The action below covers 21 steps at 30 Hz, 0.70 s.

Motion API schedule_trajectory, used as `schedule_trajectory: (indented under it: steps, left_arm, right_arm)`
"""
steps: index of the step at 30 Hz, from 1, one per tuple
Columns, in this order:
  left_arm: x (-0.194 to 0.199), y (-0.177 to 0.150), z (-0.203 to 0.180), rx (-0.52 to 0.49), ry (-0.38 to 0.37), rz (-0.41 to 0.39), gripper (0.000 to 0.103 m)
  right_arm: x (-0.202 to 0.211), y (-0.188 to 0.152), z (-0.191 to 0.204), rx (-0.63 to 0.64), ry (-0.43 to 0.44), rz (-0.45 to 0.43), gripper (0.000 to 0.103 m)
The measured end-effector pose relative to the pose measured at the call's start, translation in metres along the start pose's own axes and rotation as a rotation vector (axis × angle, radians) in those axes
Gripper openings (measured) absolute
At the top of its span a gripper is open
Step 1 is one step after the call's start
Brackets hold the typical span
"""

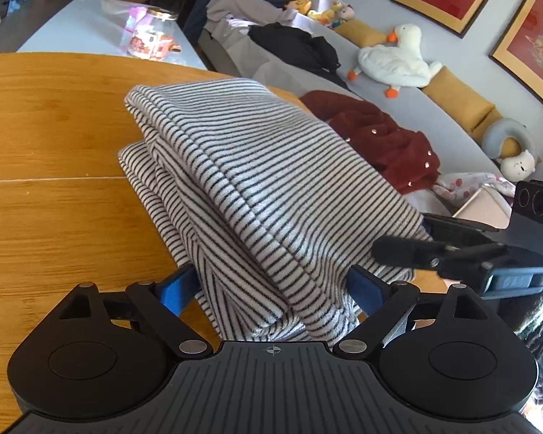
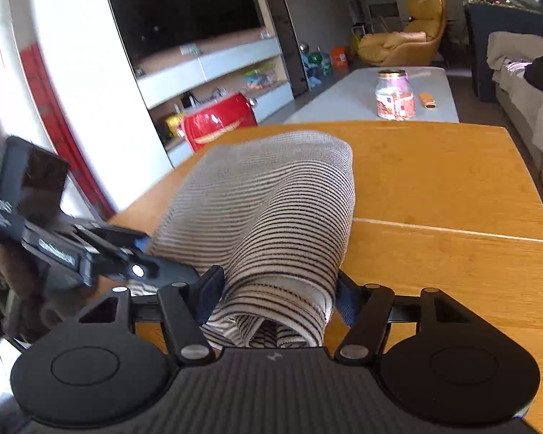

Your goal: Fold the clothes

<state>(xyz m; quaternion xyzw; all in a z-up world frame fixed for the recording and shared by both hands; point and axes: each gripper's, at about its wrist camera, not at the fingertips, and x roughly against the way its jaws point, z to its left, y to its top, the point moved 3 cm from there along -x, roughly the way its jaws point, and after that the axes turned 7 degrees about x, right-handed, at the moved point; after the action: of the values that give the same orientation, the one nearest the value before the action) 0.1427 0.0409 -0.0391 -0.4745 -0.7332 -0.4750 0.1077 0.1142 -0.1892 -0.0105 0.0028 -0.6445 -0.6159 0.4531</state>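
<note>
A black-and-white striped garment (image 1: 257,181) lies bunched in folded layers on the wooden table (image 1: 54,137). In the left wrist view its near end fills the gap of my left gripper (image 1: 271,285), and both blue pads (image 1: 177,289) touch the cloth. My right gripper (image 1: 409,242) comes in from the right with the garment's edge between its fingers. In the right wrist view a rolled part of the striped garment (image 2: 278,217) sits in my right gripper (image 2: 277,293), pressed by both pads. My left gripper (image 2: 144,253) holds the cloth's left edge.
A glass jar (image 2: 394,94) stands on a pale low table (image 2: 438,83) beyond the wooden one. To the right runs a grey sofa (image 1: 445,115) with a dark red garment (image 1: 380,137), black clothes (image 1: 293,43) and a plush goose (image 1: 394,61). A red case (image 2: 217,123) stands left.
</note>
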Motion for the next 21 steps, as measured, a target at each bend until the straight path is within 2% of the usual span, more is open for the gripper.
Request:
schedule_trajectory:
  steps: [6,9,11,15,19,21]
  left_arm:
    - [0.0,-0.002,-0.005,-0.028,0.016,-0.004,0.092]
    - [0.001,-0.002,-0.004,-0.031,0.017,-0.004,0.092]
    - [0.001,-0.002,-0.004,-0.03,0.018,-0.003,0.092]
    - [0.001,-0.002,-0.003,-0.029,0.018,0.001,0.092]
    - [0.003,0.001,-0.002,-0.008,0.005,0.005,0.091]
    - [0.005,0.008,0.002,0.033,-0.013,0.0,0.091]
  right_arm:
    - [-0.001,-0.004,0.0,0.0,-0.022,0.017,0.065]
    - [0.004,-0.001,-0.003,-0.003,-0.01,0.012,0.073]
    - [0.011,0.005,-0.011,-0.044,0.013,-0.022,0.085]
    - [0.019,0.02,-0.035,-0.153,0.082,-0.084,0.09]
    - [0.001,0.033,-0.056,-0.203,0.112,-0.058,0.092]
    - [-0.013,0.038,-0.067,-0.232,0.127,-0.031,0.092]
